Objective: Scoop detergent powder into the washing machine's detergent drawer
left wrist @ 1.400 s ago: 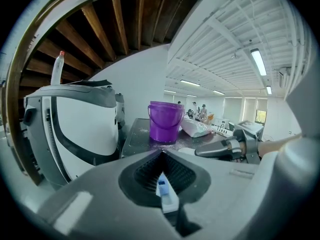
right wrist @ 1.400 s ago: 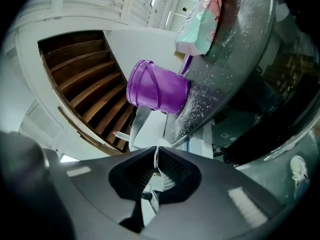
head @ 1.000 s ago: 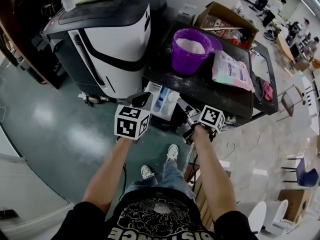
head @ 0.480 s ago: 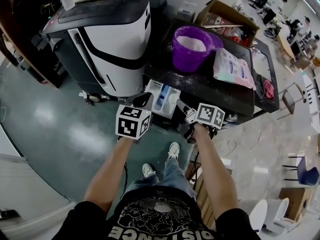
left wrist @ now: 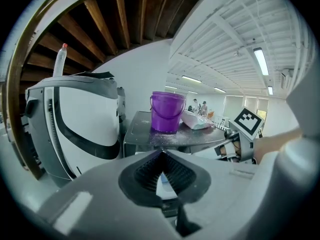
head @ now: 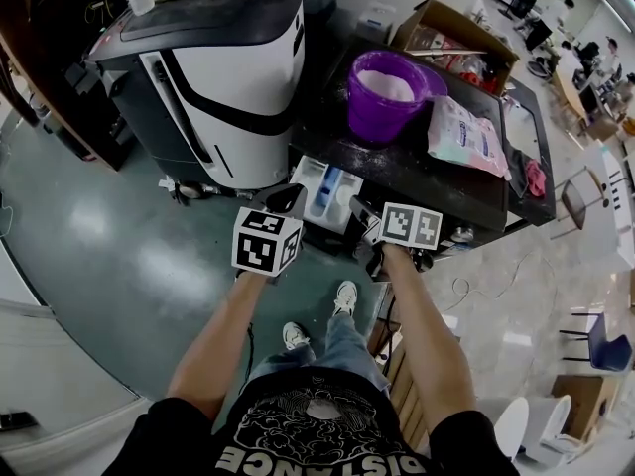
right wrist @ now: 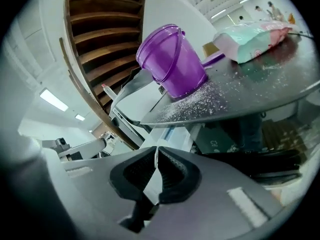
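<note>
both grippers hang low at the pulled-out detergent drawer (head: pixel 322 188). it lies just beyond the closed tips of the left gripper (head: pixel 283 202) and just to the left of the right gripper (head: pixel 361 213). the left gripper's pads meet at their tips with nothing caught between them. the right gripper's pads are pressed almost flat together, with only a thin slit left, and they too hold nothing.

no powder has been picked up yet, so the step in hand appears to be fetching a scoopful. the powder (head: pixel 385 85) sits in the purple bucket (head: pixel 382 95), well above and beyond both sets of fingertips, on the dark worktop (head: pixel 397 174). what looks like a purple scoop handle (right wrist: pixel 216 59) pokes out on the bucket's right, closer to the right fingers than to the left, so the right gripper seems the natural one to use.

to do it well, the right jaws should open before they rise, then close across the handle squarely, not at its very end, so the scoop cannot swivel. the lift should be kept level, as spilled grains (right wrist: pixel 200 101) already dust the worktop around the bucket. the left fingers could stay beside the drawer to steady it. the detergent bag (head: pixel 464 135) lies to the right of the bucket, clear of the path.
</note>
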Available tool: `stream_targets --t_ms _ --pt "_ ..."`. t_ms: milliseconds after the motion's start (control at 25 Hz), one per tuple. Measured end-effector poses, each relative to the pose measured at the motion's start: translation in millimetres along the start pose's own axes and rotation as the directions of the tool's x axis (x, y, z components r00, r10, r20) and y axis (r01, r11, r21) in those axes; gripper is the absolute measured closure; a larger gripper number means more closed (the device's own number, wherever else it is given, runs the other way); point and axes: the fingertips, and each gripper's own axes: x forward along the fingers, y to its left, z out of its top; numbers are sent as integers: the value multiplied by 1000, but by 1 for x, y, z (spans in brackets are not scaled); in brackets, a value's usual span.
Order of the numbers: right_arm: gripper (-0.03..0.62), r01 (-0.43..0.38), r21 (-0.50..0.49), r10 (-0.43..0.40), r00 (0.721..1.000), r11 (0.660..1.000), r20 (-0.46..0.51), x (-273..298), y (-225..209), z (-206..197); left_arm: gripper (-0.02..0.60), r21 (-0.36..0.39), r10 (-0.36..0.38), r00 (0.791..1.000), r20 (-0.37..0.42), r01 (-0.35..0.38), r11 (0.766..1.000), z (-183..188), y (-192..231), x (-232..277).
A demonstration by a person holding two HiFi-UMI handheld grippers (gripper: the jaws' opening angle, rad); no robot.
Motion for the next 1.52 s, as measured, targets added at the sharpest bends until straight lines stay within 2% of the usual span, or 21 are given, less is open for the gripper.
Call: stream_targets --t_ms 320,560,920,1080,1320,1520 --pt "560 58 -124 -64 997 991 -44 3 1 -2 581 -2 2 1000 1 -2 1000 -1 3 -1" --pt "560 96 -295 -125 989 951 -81 5 3 -2 581 -6 1 1000 -1 -1 1000 -1 5 0" --pt "560 98 -410 -162 979 907 -124 11 3 -8 581 -14 1 1000 -7 -1 1000 -4 7 -1" --pt "560 106 -485 -193 972 868 -133 13 4 -7 581 -17 3 1000 -4 -3 1000 -4 10 -1" --pt "560 102 -607 -240 959 788 -151 15 6 -9 581 -20 4 1000 -7 -4 1000 -6 12 -1" --pt "560 94 -672 -267 950 735 -159 17 7 -13 581 -22 3 1000 -2 -3 1000 -5 13 -2"
